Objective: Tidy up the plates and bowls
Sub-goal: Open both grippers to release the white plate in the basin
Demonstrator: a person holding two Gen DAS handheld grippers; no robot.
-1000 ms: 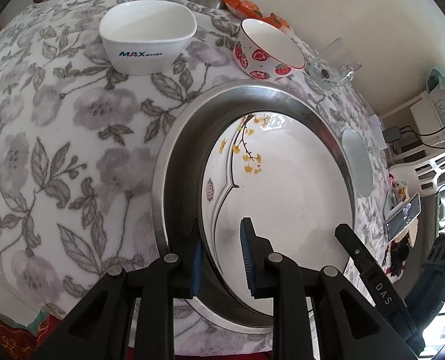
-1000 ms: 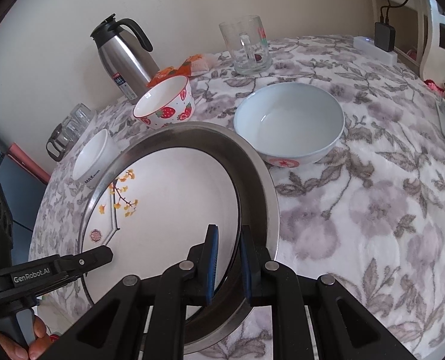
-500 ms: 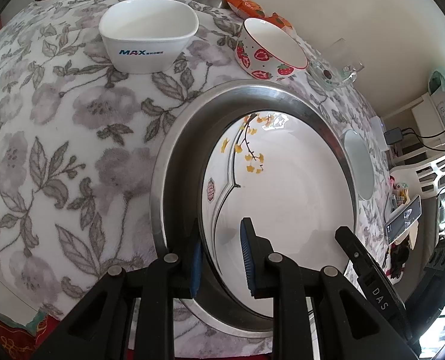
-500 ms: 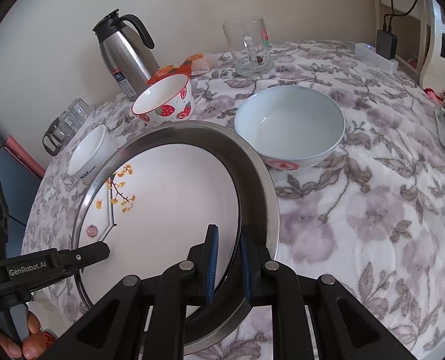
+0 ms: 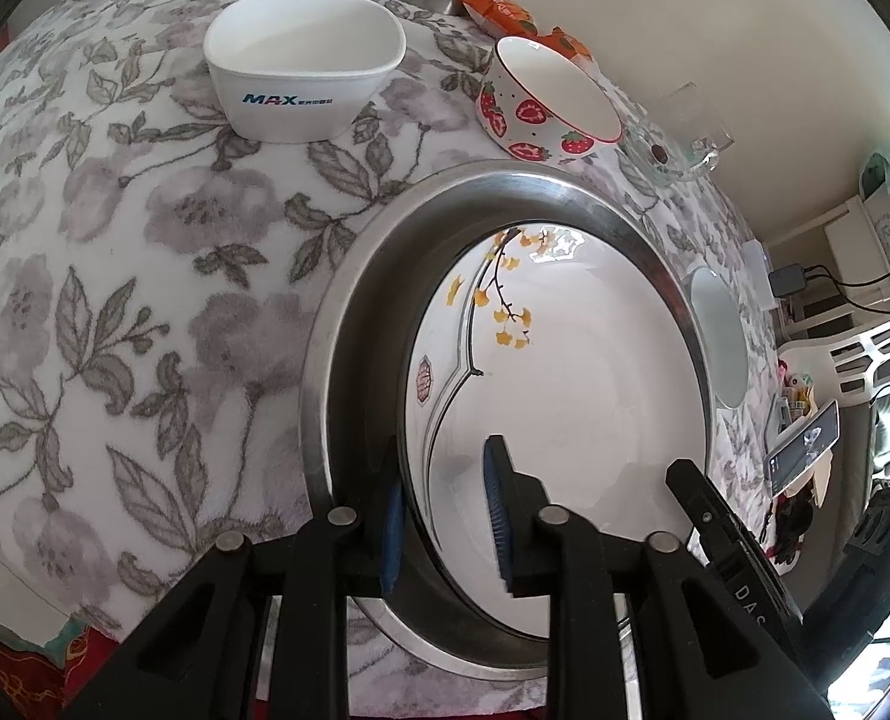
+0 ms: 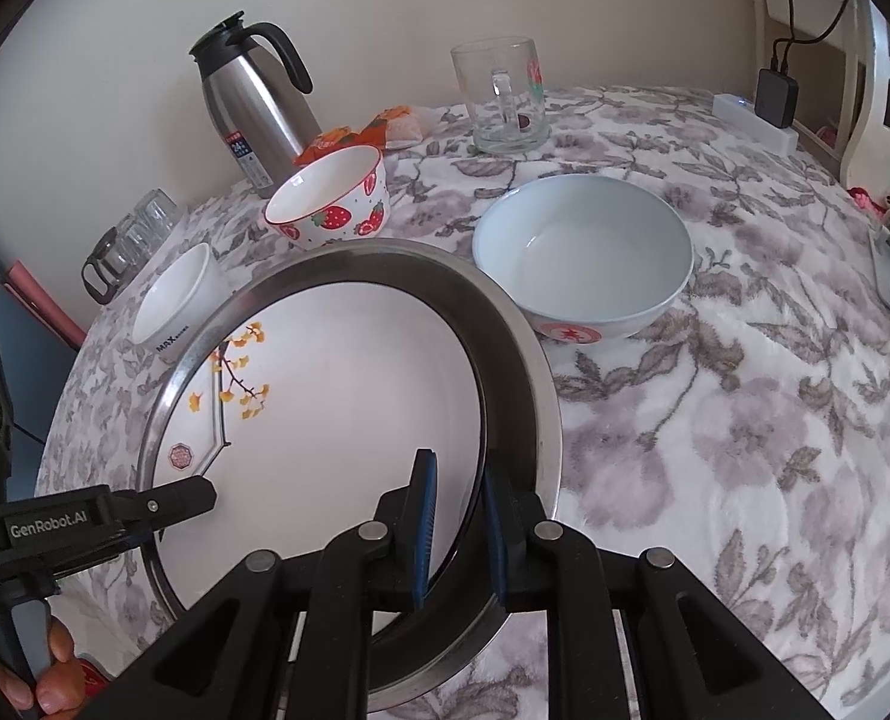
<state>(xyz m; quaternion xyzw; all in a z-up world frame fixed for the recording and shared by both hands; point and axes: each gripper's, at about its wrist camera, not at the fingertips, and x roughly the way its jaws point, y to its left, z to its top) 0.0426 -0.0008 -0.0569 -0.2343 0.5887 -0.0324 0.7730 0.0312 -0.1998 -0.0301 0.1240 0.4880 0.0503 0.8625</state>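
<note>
The white plate (image 6: 337, 396) with the yellow-leaf print lies flat inside the steel pan (image 6: 523, 372), which sits on the floral-covered counter (image 6: 745, 420). The two tools straddle opposite edges of that plate: the left tool (image 5: 445, 504) at the plate's left rim, the right tool (image 6: 457, 528) at its right rim. Each tool points inward toward the plate's centre, so the plate lies directly between them.

Left tool: jaws partly spread, one pad outside the plate rim against the pan wall, the other over the plate face — contact with the rim cannot be confirmed. Right tool: jaws narrower, bracketing the plate's dark right edge; they appear close to pinching it, though a small gap may remain.

Judgement: the plate is set down or nearly so, and the coming move is release or withdrawal along each tool's own axis.

Behind the pan stand the square white bowl (image 5: 304, 84), the strawberry bowl (image 6: 328, 198) and the large pale bowl (image 6: 583, 252) — all apart from both tools.
</note>
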